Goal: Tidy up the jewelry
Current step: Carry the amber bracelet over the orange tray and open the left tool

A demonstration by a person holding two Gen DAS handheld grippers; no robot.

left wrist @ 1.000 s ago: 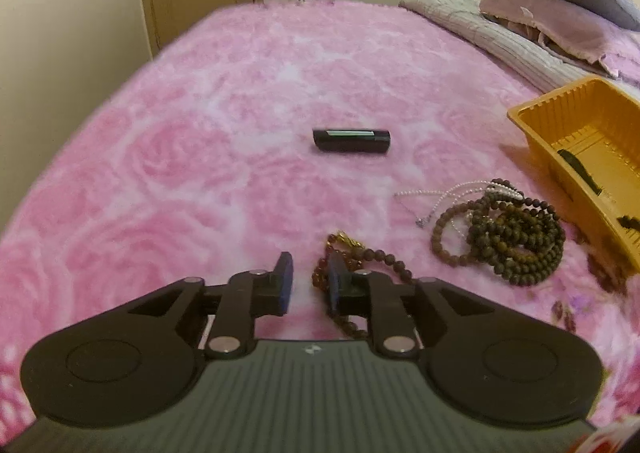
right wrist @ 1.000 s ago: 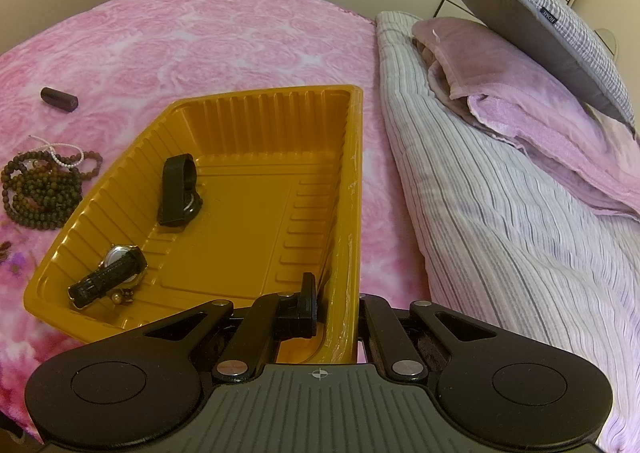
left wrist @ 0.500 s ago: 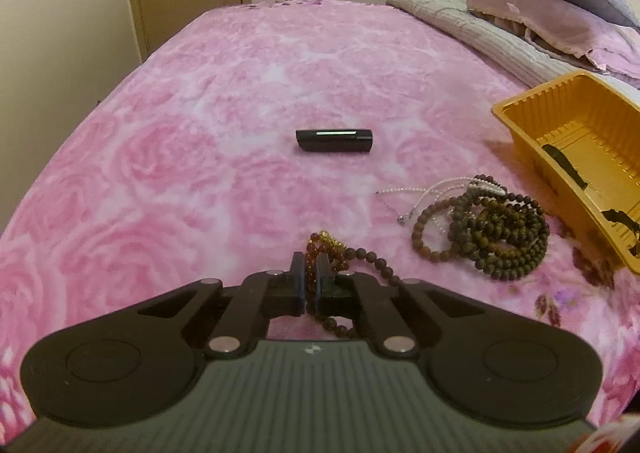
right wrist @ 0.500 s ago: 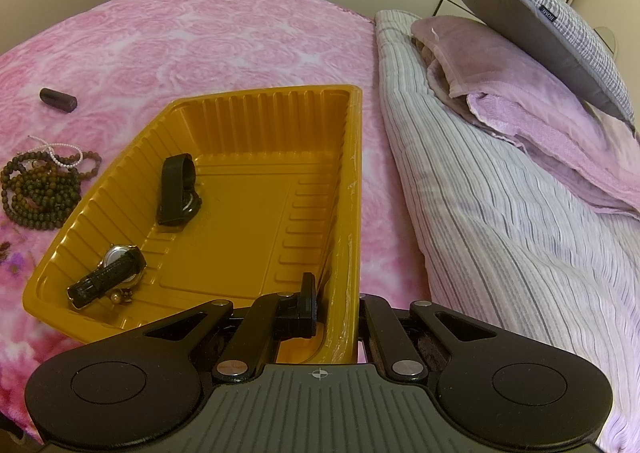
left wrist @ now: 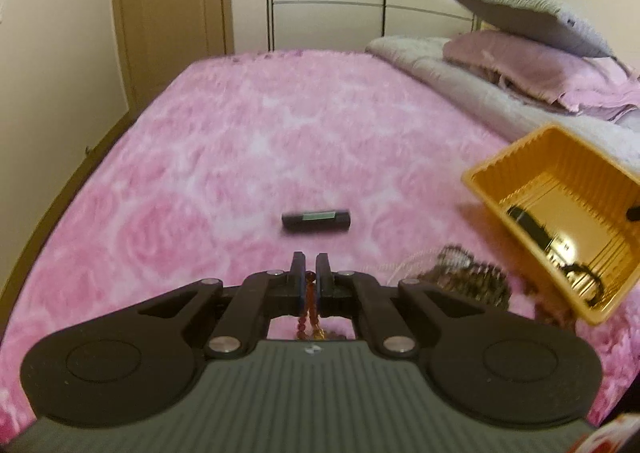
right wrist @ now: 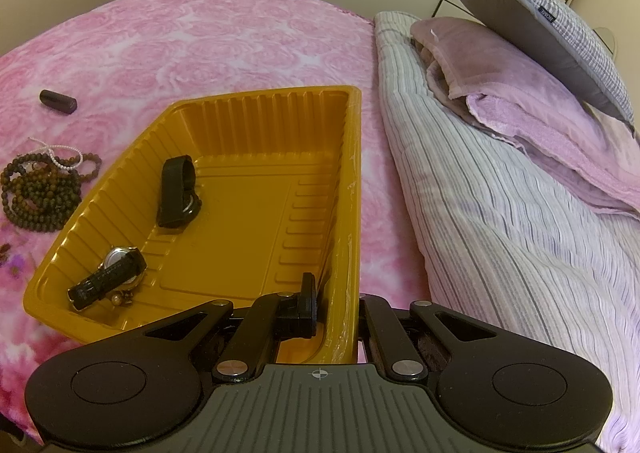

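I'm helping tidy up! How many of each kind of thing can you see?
Watches: 2
Yellow tray: 1
Black tube: 1
Red bead string: 1
White pearl string: 1
Brown bead heap, too tangled to count its strands: 1
Total: 7

Left wrist view: looked forward along its fingers, angled down over the pink blanket (left wrist: 248, 157), toward the door. Right wrist view: pitched steeper, close above the yellow tray (right wrist: 248, 189). Shared: yellow tray (left wrist: 560, 189), bead pile (right wrist: 38, 189), dark cylinder (left wrist: 316, 221).
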